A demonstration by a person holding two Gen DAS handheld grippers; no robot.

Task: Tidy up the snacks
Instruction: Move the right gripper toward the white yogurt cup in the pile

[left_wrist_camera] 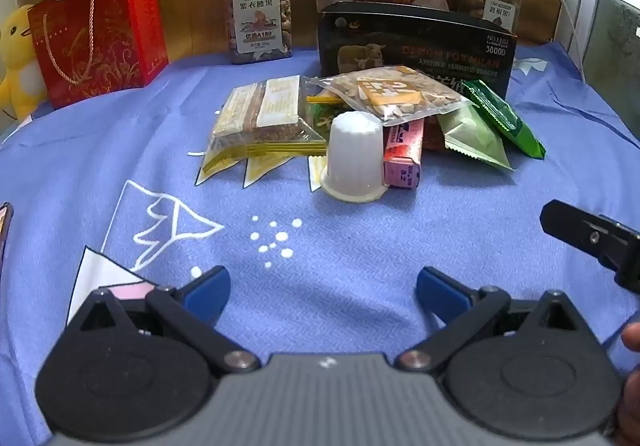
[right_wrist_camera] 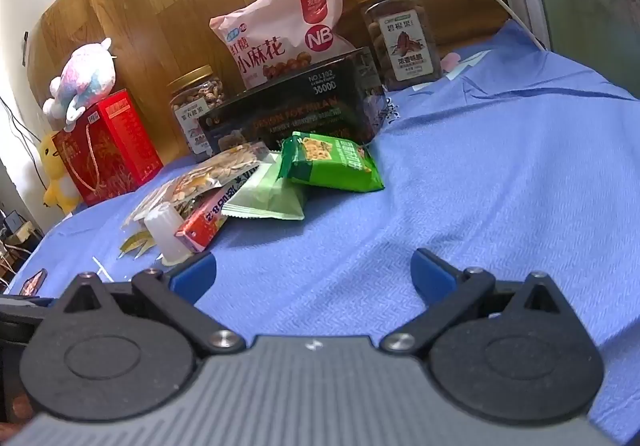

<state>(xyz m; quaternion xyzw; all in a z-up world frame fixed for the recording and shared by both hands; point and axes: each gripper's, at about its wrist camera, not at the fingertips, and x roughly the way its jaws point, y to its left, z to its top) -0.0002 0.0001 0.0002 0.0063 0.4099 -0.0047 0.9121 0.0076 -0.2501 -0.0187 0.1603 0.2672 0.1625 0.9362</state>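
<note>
The white cup (left_wrist_camera: pixel 354 157) stands inverted dead ahead of the left gripper (left_wrist_camera: pixel 323 288) — probably nearer it; the right gripper (right_wrist_camera: pixel 313 272) sees it off left. Both jaws wide, empty.

small snack packets (left_wrist_camera: pixel 400 95) and an upturned white cup (left_wrist_camera: pixel 354 161) lie heaped before a black box (left_wrist_camera: pixel 416 41).

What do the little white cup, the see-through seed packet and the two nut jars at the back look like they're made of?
White cup: looks like matte, slightly translucent plastic, with fluted sides and a flared rim; it stands upside down.
Seed packet: clear glossy plastic film, the seeds show through and the edges are crimped.
Left nut jar and right nut jar: clear rigid walls, probably plastic, with gold lids and paper-looking labels.
</note>
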